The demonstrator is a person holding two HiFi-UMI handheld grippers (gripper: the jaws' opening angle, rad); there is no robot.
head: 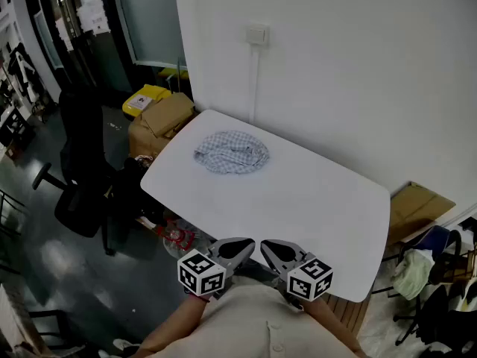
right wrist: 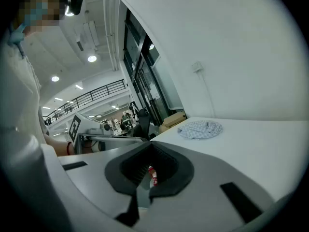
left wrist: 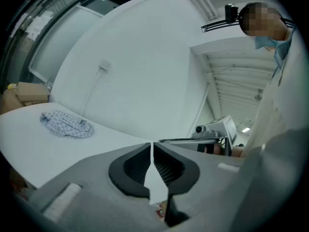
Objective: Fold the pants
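Note:
A crumpled blue-and-white checked pair of pants (head: 232,152) lies in a heap on the far left part of the white table (head: 313,207). It also shows as a small bundle in the left gripper view (left wrist: 66,124) and in the right gripper view (right wrist: 200,129). Both grippers hang close to my body, over the table's near edge and far from the pants. My left gripper (head: 246,245) (left wrist: 153,146) is shut with nothing between its jaws. My right gripper (head: 267,247) (right wrist: 151,146) is shut and empty too. Their tips point toward each other, a small gap apart.
A black office chair (head: 82,162) stands left of the table. Cardboard boxes (head: 160,121) and a yellow bin (head: 145,99) sit by its far left corner. A white wall with a socket (head: 257,34) runs behind. More cardboard (head: 417,203) and a chair with clothes (head: 436,274) are at the right.

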